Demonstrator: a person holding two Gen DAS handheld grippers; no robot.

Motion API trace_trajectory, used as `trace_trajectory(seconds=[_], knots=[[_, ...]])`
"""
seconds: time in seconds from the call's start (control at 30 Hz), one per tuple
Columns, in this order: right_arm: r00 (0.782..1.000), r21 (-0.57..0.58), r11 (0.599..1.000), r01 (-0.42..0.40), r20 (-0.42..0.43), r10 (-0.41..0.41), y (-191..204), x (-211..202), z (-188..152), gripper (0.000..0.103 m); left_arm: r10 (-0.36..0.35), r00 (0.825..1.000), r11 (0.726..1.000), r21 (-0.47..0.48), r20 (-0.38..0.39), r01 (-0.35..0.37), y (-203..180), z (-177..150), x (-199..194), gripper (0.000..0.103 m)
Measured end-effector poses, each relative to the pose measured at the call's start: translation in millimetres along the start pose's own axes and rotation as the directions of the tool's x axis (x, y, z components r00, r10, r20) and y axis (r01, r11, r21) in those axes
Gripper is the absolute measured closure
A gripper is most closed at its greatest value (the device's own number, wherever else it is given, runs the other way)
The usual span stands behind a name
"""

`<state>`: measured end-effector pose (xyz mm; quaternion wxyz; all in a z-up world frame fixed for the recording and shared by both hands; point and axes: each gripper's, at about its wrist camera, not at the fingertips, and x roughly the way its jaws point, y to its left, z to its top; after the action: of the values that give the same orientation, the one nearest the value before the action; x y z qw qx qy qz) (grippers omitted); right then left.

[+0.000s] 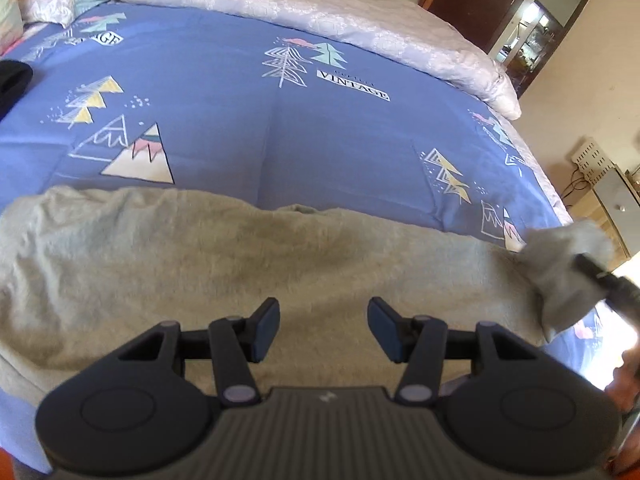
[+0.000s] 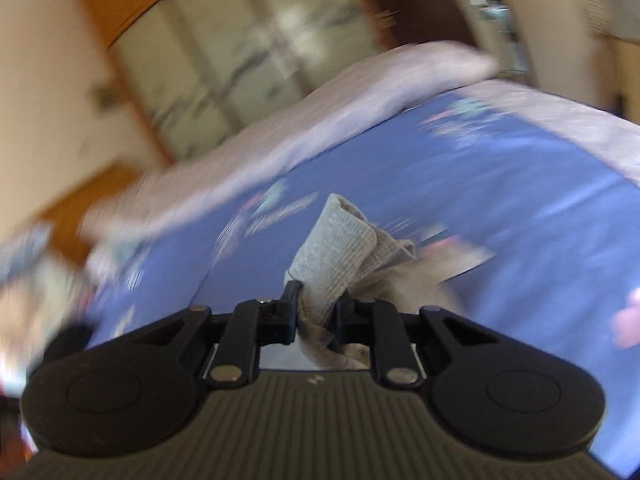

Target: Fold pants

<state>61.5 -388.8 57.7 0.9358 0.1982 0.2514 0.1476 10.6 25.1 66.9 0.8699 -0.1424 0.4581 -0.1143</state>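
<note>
Grey pants [image 1: 240, 264] lie crosswise; right gripper [image 2: 316, 312] pinches their end, left gripper [image 1: 323, 330] released.

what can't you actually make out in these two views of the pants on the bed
- Near edge of the grey pants: left wrist view, hidden behind the left tool.
- Right tool: in the left wrist view only a dark blurred part shows at the right edge, so its grip is unreadable there.
- Prints on the blue bedsheet: right wrist view, smeared by motion blur.
- Black item: left wrist view, cut off by the left edge.
</note>
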Motion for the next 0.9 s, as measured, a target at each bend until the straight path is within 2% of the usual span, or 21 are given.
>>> trace_trajectory(seconds=[0.07,0.17,0.23,0.3,0.37,0.4,0.43,0.5,0.6,0.63,0.7,0.77,0.83,0.9], knots=[[0.997,-0.091,0.995,-0.036,-0.064,0.03,37,22,-19,0.083,0.003,1.0,1.0,-0.002,-0.006,-0.003,3,-5,1,0.053],[0.986,-0.236,0.968,-0.092,-0.159,0.055,92,55,-55,0.081,0.002,1.0,1.0,-0.022,-0.019,-0.003,13,-11,2,0.053],[0.972,-0.315,0.942,-0.114,-0.233,0.04,118,83,-81,0.071,0.007,0.999,0.999,-0.04,-0.031,-0.009,21,-15,4,0.053],[0.946,-0.397,0.905,-0.15,-0.324,0.015,134,106,-103,0.043,0.009,0.999,0.998,-0.059,-0.039,-0.012,28,-17,4,0.053],[0.96,-0.523,0.84,-0.146,-0.279,-0.006,150,94,-116,0.033,0.001,0.999,0.997,-0.072,-0.038,-0.003,34,-17,3,0.053],[0.959,-0.547,0.82,-0.169,-0.282,0.01,152,87,-115,0.033,-0.002,0.999,0.997,-0.071,-0.035,-0.001,35,-16,3,0.053],[0.958,-0.539,0.821,-0.188,-0.284,0.032,151,80,-110,0.033,-0.004,1.0,0.998,-0.066,-0.03,0.002,34,-14,3,0.053],[0.958,-0.482,0.851,-0.209,-0.275,0.08,139,63,-93,0.034,-0.015,1.0,0.999,-0.05,-0.022,0.014,27,-8,7,0.053],[0.974,-0.373,0.913,-0.164,-0.211,0.088,111,41,-68,0.036,-0.053,0.998,0.999,-0.007,-0.023,0.053,8,1,18,0.053],[0.979,-0.334,0.933,-0.136,-0.192,0.074,101,39,-62,0.039,-0.069,0.997,0.997,0.013,-0.024,0.07,-1,4,23,0.054],[0.986,-0.267,0.962,-0.064,-0.166,0.02,78,34,-54,0.066,-0.102,0.994,0.993,0.059,-0.029,0.104,-20,9,33,0.055],[0.986,-0.191,0.981,0.012,-0.162,-0.043,54,37,-45,0.078,-0.135,0.99,0.986,0.098,-0.037,0.138,-41,12,44,0.056],[0.986,-0.091,0.995,0.037,-0.161,-0.051,33,42,-40,0.078,-0.157,0.986,0.977,0.135,-0.049,0.163,-57,13,56,0.058],[0.984,-0.011,0.999,0.04,-0.175,-0.042,17,43,-45,0.078,-0.135,0.989,0.975,0.168,-0.06,0.143,-69,8,70,0.064]])
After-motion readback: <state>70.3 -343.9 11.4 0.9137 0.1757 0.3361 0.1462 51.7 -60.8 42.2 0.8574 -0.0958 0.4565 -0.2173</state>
